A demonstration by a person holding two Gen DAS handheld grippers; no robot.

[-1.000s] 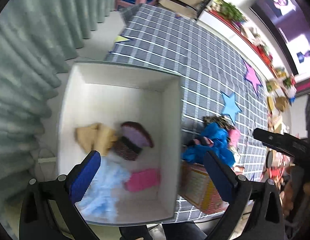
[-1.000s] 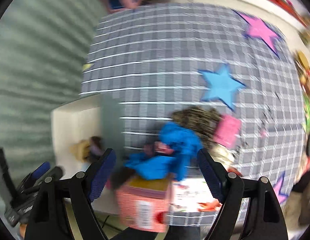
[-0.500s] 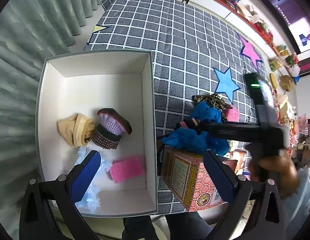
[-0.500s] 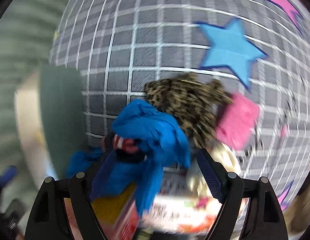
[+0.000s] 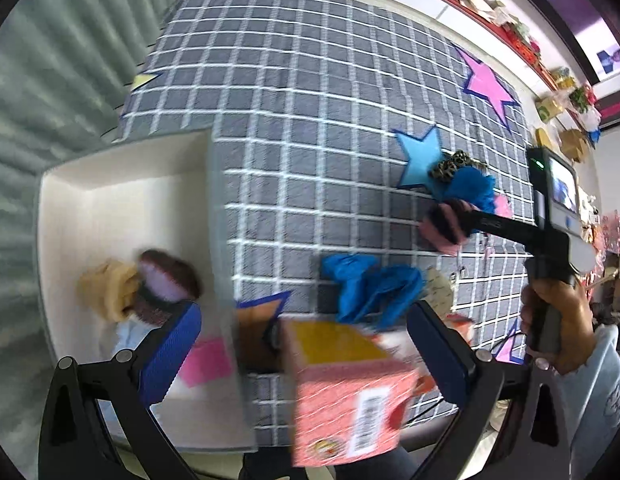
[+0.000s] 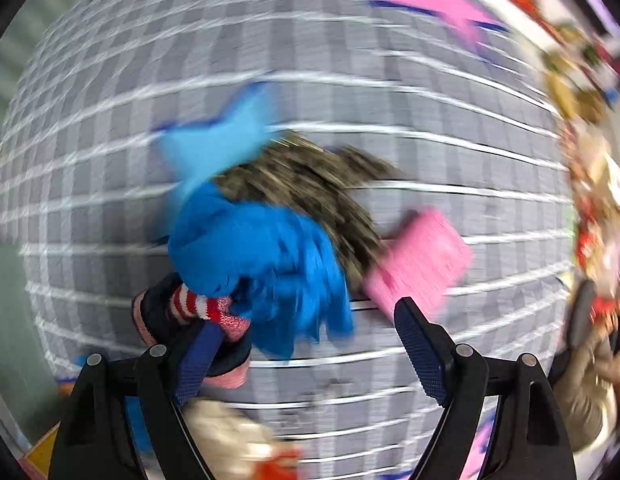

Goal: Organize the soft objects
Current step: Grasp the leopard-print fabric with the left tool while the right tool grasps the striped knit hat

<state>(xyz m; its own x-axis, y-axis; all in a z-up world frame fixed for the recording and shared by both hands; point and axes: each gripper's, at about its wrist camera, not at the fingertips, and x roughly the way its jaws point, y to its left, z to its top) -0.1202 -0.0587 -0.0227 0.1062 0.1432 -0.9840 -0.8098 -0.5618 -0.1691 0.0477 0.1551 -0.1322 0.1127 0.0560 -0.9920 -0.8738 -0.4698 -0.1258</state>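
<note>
Several soft items lie in the white bin (image 5: 109, 208): a tan cloth (image 5: 105, 292), a knit hat (image 5: 165, 284) and a pink pad (image 5: 205, 360). A blue cloth (image 6: 261, 256) lies heaped on the checked mat (image 6: 350, 60), over a leopard cloth (image 6: 310, 184); its long axis cannot be told. The right gripper (image 6: 305, 344) stands open above it, one finger against a striped sock (image 6: 193, 306). The left gripper (image 5: 305, 356) is open, over a pink carton (image 5: 350, 396).
</note>
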